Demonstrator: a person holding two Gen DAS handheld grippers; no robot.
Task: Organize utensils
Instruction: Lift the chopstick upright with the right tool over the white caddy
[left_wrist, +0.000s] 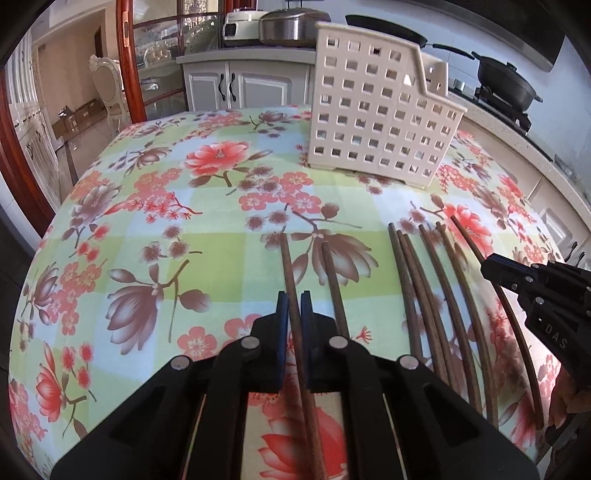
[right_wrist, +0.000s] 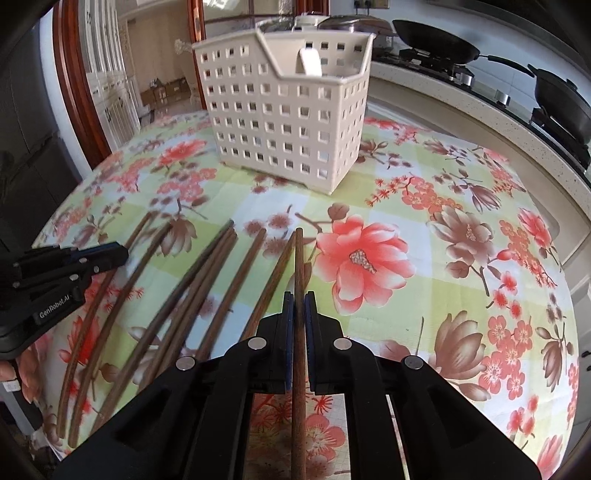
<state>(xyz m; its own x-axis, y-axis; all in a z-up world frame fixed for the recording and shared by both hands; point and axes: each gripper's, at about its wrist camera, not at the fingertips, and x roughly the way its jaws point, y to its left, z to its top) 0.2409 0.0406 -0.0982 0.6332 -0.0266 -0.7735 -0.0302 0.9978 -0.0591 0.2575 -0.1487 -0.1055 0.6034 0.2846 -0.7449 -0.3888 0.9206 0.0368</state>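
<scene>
bare tablecloth (left_wrist: 155, 229) ahead, holder (left_wrist: 380, 110) beyond, chopsticks (left_wrist: 436, 288) between grippers

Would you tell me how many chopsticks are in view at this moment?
8 chopsticks: one in the left gripper, one beside it, five loose further right, one in the right gripper. Some may overlap.

left gripper (left_wrist: 294, 306) low, level, pointing forward, blue pads nearly closed with a chopstick (left_wrist: 291, 280) between the jaws; right gripper (right_wrist: 299, 306) same pose, pads clamped on a chopstick (right_wrist: 299, 258) running along the jaw gap
</scene>
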